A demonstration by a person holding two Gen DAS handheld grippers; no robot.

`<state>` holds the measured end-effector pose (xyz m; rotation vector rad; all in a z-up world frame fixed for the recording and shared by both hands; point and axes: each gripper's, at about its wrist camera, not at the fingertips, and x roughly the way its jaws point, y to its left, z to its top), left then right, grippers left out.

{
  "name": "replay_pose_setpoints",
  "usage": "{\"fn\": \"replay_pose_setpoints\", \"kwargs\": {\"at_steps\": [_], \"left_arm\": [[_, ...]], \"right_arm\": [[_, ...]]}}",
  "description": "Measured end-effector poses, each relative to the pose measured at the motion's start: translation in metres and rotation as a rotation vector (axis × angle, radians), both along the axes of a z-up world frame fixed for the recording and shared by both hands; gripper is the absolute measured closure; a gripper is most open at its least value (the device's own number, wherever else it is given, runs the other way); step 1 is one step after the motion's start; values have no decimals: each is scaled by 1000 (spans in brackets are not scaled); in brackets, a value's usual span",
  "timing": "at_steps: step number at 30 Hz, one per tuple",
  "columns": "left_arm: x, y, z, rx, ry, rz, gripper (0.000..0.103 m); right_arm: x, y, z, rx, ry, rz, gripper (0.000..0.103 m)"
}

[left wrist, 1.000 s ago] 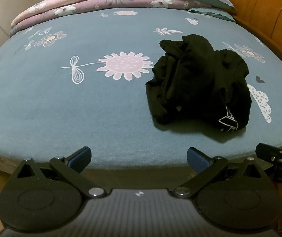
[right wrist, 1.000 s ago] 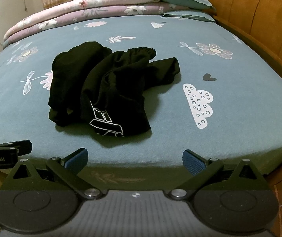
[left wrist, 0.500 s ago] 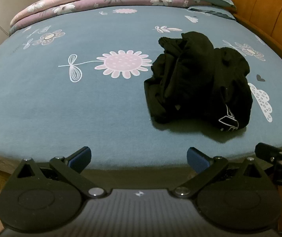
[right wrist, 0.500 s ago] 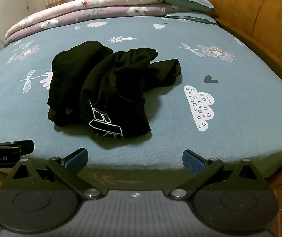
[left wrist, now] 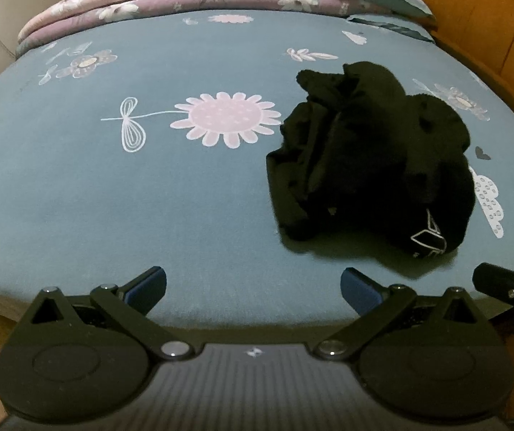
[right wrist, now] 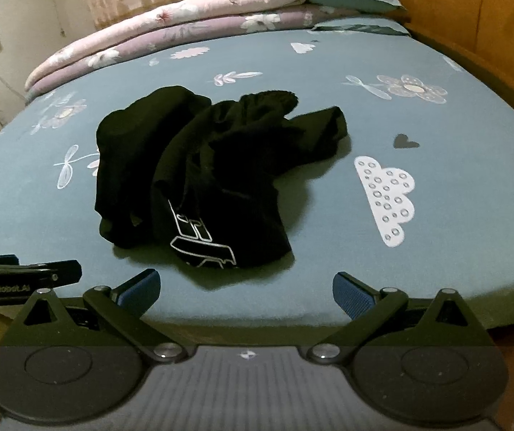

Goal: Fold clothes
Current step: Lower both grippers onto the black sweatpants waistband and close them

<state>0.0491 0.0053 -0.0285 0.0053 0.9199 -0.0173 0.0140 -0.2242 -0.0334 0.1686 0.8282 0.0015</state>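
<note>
Both tools point(left wrist: 253, 287) point(right wrist: 245, 289) gape, empty; black garment point(right wrist: 206, 176) crumpled, shape unclear.

Your left gripper point(left wrist: 253, 285) is level, jaws spread wide, blue pads point(left wrist: 149, 283) holding nothing. Your right gripper point(right wrist: 246, 289) matches it, equally wide and unloaded, lying at the left one's 3 o'clock, pointing toward 12.

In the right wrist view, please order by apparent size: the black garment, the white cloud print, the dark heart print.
1. black garment, clearly largest.
2. white cloud print.
3. dark heart print, smallest; it lies farther from the camera, but looks far smaller anyway.
</note>
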Motion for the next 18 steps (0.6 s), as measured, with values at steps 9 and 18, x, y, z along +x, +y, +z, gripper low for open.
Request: {"fn": "replay_pose_setpoints", "kwargs": {"at_steps": [9, 18], "left_arm": [[17, -4, -1, 1, -36, -70, 1], [35, -6, -4, -66, -97, -197, 1]], "right_arm": [[20, -3, -7, -13, 1, 63, 0], [43, -8, -11, -55, 2, 124, 0]]}}
